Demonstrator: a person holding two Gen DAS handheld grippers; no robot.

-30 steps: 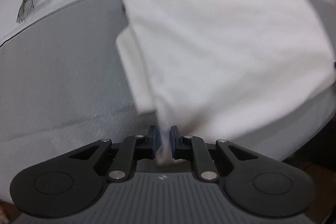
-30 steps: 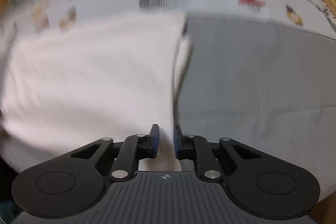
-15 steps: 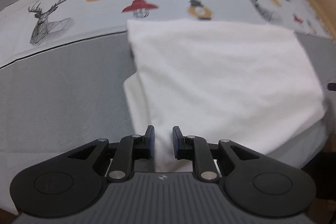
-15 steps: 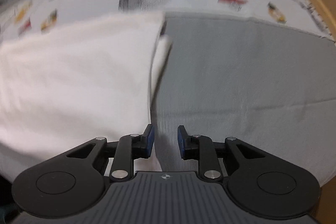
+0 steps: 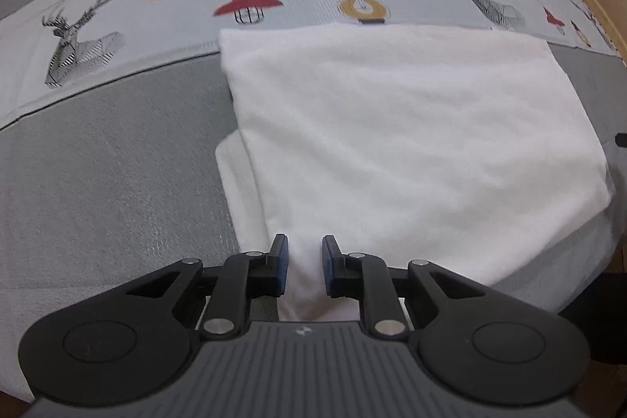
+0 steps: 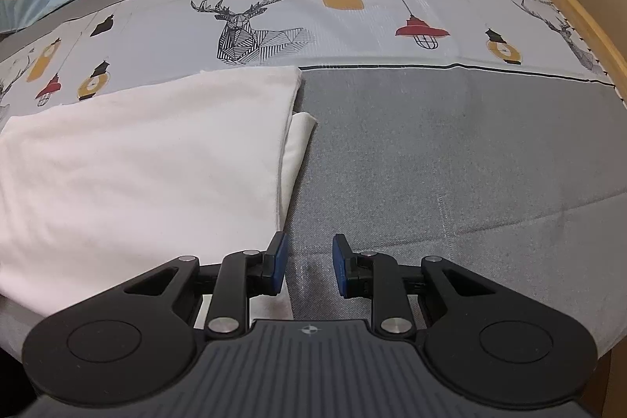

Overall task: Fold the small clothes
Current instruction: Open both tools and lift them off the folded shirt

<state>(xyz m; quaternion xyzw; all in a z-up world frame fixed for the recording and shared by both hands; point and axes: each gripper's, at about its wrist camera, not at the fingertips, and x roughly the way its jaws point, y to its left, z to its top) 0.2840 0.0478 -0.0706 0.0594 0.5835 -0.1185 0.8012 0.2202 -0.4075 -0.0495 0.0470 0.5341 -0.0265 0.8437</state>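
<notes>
White garment (image 5: 411, 128), folded once, lay flat on the bed (image 5: 109, 163), a sleeve edge poking out at each side. A second earlier both tongs had pinched its near corners; now the left tongs (image 5: 303, 271) stood spread over the hem and the right tongs (image 6: 307, 271) spread just beside its edge. The fold looked set down, likely leaving another fold.
</notes>
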